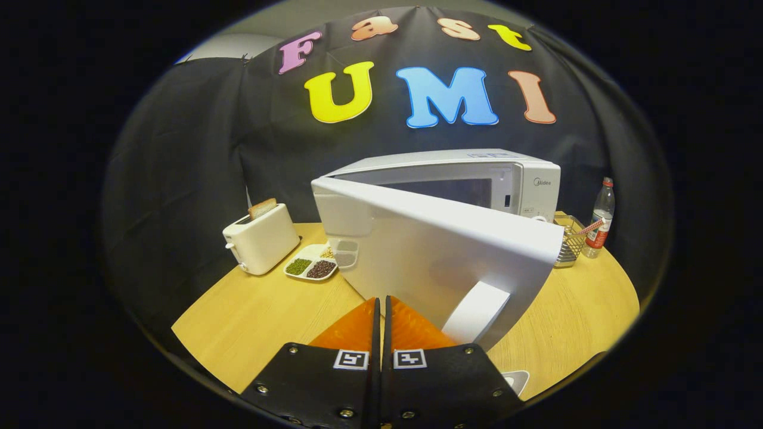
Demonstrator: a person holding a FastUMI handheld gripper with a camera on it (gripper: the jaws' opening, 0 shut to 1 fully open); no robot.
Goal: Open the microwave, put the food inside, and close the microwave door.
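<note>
microwave (477, 179) | brand "Midea" on control panel | bottle (602, 217) label unreadable

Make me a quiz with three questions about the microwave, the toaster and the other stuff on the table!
1. Where is the toaster?
A. on top of the microwave
B. on the table beside the snack tray
C. inside the wire basket

2. How many bottles stand on the table?
A. one
B. three
C. five

3. How is the microwave door?
A. swung partly open
B. fully shut
C. taken off

Answers:
1 B: it stands next to the snack tray, left of the microwave.
2 A: a single bottle stands by the wire basket.
3 A: the door angles out from the oven, just ahead of the tongs, whose fingers are shut together on nothing.
</note>
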